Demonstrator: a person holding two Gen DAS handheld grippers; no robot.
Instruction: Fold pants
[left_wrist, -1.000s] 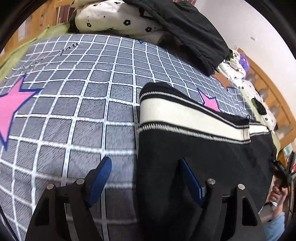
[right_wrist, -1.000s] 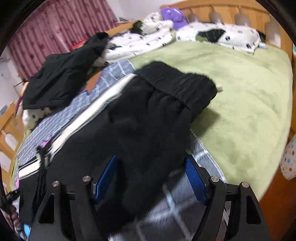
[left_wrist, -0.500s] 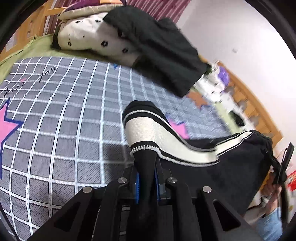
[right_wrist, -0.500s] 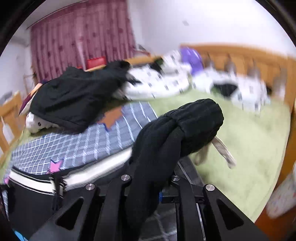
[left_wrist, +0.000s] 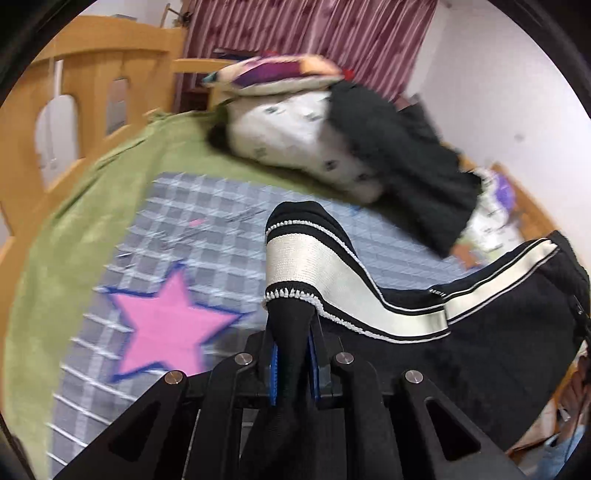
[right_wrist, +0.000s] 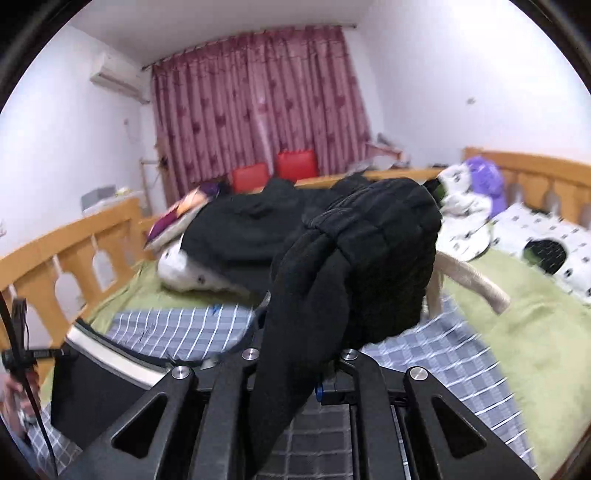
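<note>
The black pants (left_wrist: 461, 354) with a white side stripe (left_wrist: 332, 280) hang between my two grippers, lifted off the bed. My left gripper (left_wrist: 291, 365) is shut on the leg-cuff end, which stands up above the blue pads. My right gripper (right_wrist: 295, 369) is shut on the elastic waistband (right_wrist: 369, 251), bunched above the jaws, with a cream drawstring (right_wrist: 476, 280) dangling to the right. The rest of the pants (right_wrist: 96, 380) sags low at the left of the right wrist view.
A grey checked blanket (left_wrist: 192, 236) with a pink star (left_wrist: 166, 325) lies on a green bedspread (left_wrist: 59, 258). A black garment (left_wrist: 402, 155) and white spotted pillows (left_wrist: 291, 136) are piled at the back. Wooden bed rails (right_wrist: 74, 251) stand around the bed.
Both grippers closed on the pants a second ago and have since lifted them up off the blanket. The cameras now look higher, toward the curtain and rails.
</note>
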